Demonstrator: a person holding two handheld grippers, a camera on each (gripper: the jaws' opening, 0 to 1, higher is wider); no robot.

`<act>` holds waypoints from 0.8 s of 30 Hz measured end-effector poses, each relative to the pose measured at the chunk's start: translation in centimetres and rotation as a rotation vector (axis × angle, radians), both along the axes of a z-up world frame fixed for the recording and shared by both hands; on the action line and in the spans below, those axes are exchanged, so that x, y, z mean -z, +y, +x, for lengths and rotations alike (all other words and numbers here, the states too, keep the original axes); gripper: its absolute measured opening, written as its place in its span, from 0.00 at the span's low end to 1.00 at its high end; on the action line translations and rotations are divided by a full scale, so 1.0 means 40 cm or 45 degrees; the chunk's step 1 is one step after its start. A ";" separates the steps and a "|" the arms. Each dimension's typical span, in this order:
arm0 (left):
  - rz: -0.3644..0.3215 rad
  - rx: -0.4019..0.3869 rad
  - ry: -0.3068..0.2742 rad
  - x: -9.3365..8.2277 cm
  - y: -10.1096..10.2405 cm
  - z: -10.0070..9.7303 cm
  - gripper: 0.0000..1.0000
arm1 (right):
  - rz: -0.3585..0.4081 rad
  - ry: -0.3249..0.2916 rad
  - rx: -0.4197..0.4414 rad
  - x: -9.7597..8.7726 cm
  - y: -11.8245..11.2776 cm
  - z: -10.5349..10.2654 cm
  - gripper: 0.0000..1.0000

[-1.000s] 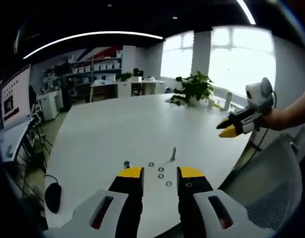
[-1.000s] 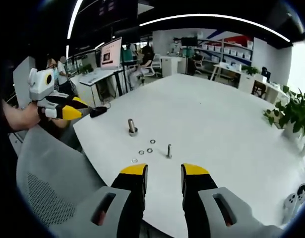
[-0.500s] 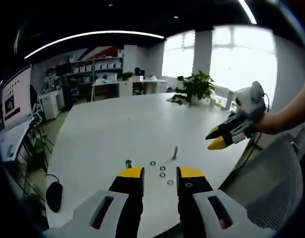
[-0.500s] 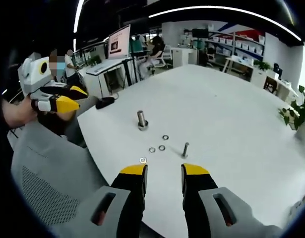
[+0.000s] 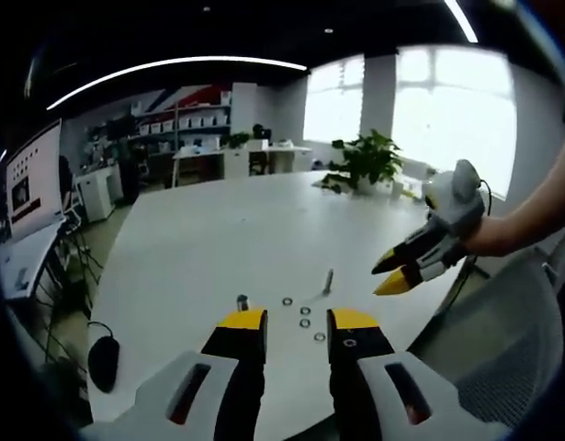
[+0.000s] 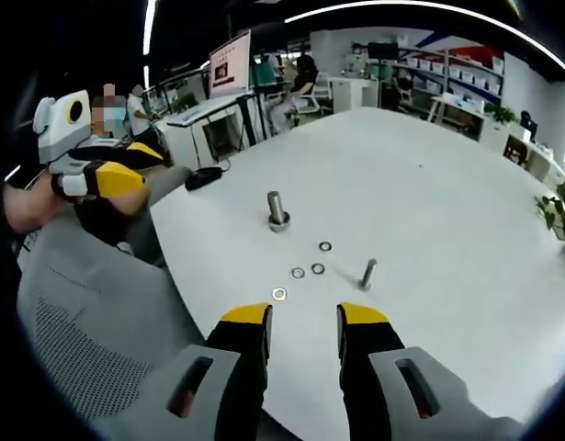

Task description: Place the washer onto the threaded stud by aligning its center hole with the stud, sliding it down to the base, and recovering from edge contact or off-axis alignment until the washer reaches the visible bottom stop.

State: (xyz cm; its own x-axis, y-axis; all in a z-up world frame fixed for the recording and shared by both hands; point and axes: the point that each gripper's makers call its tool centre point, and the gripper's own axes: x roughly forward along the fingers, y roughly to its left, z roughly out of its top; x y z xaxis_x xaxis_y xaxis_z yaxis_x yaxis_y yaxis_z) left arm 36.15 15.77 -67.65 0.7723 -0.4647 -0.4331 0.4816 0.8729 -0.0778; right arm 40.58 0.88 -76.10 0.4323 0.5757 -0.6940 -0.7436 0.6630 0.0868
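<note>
The work surface is a large white table (image 6: 429, 184) in an open-plan office with shelving, desks, a wall monitor (image 5: 32, 175) and bright windows. A potted plant (image 5: 367, 161) stands at the far side of the table in the left gripper view. A grey mesh chair back (image 6: 89, 331) sits at the table's near edge in the right gripper view. A black computer mouse (image 5: 104, 364) lies on a lower surface beside the table.

Four washers lie flat on the table. In the right gripper view, the nearest washer (image 6: 279, 294) is just ahead of the right gripper (image 6: 305, 317); the others (image 6: 298, 273) (image 6: 317, 269) (image 6: 324, 246) lie beyond it, apart from each other. The threaded stud (image 6: 277, 210) stands upright on its base, beyond the washers, bare. A second bolt (image 6: 367, 273) stands tilted to the right of the washers.

The right gripper's jaws are parted with nothing between them; it hovers above the table's edge. The left gripper (image 5: 296, 323) also has its jaws apart and empty, held above the table. In the left gripper view the stud (image 5: 242, 301) is partly cut off by the left jaw tip. Thread detail is too small to resolve.
</note>
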 end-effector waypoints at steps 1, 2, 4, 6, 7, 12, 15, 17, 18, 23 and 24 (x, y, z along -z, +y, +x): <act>-0.001 0.002 -0.002 -0.001 -0.001 0.000 0.24 | -0.005 -0.001 -0.005 0.003 0.005 0.001 0.31; -0.004 0.004 -0.007 -0.004 -0.002 0.000 0.24 | -0.005 -0.001 -0.006 0.004 0.008 0.003 0.31; -0.004 0.005 -0.006 -0.003 -0.002 0.000 0.24 | -0.001 0.008 -0.007 0.010 0.016 0.006 0.31; 0.000 0.003 -0.006 -0.001 0.000 0.000 0.24 | -0.011 0.012 -0.015 0.020 0.021 0.009 0.31; -0.001 -0.002 -0.011 -0.003 0.001 0.000 0.24 | -0.014 0.018 -0.019 0.027 0.024 0.010 0.31; -0.006 -0.014 -0.012 -0.003 0.007 0.001 0.24 | -0.029 0.039 -0.030 0.049 0.035 0.010 0.31; -0.003 -0.013 -0.013 -0.004 0.006 0.002 0.24 | -0.038 0.045 -0.039 0.057 0.043 0.010 0.31; 0.001 -0.010 -0.012 -0.002 0.005 0.001 0.24 | -0.041 0.049 -0.041 0.061 0.046 0.011 0.31; 0.002 -0.009 -0.015 -0.003 0.005 0.001 0.24 | -0.044 0.054 -0.043 0.065 0.048 0.010 0.31; 0.014 -0.003 -0.018 -0.003 0.003 -0.001 0.24 | -0.065 0.075 -0.054 0.086 0.056 0.005 0.31; 0.018 -0.002 -0.018 -0.002 0.003 -0.001 0.24 | -0.066 0.085 -0.057 0.090 0.059 0.004 0.31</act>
